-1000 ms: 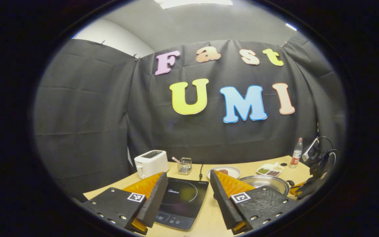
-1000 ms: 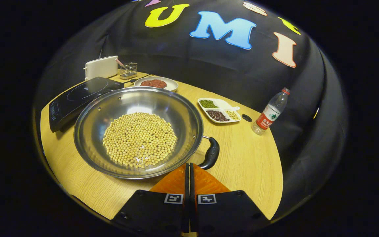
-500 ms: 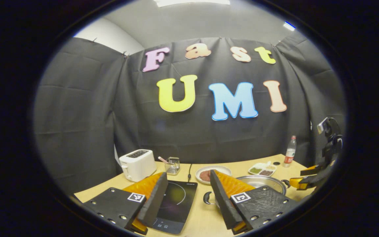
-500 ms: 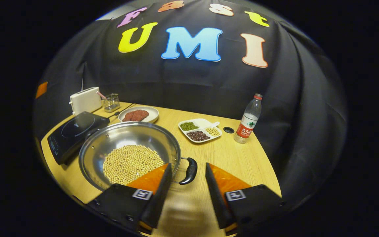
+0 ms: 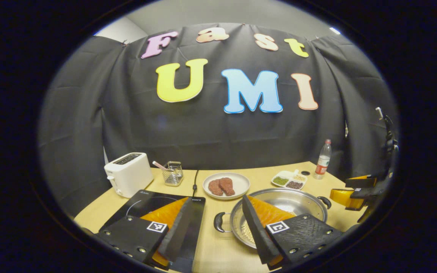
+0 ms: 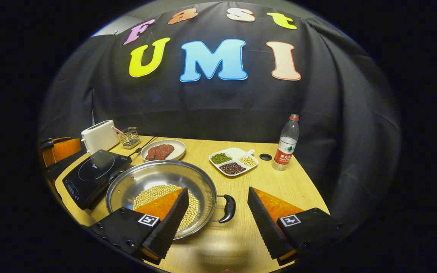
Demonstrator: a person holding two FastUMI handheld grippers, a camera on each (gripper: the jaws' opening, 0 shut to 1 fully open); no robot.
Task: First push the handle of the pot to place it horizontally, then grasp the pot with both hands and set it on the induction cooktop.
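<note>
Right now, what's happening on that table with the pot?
A person holds a gripper in each hand, both with jaws open, lined up on the pot of beans. The left gripper straddles its left handle, the right gripper its right handle. Neither has closed. The pot sits on the table beside the induction cooktop.

A silver pot (image 6: 161,182) of yellow beans (image 6: 157,191), a black cooktop (image 6: 95,174), a white toaster (image 6: 99,136).

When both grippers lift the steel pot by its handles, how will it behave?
The pot is probably heavy for its size: it is wide metal holding a layer of soybeans. If tilted, the loose beans would likely slide and shift the weight. Its two small side handles suggest a balanced, level lift.
</note>
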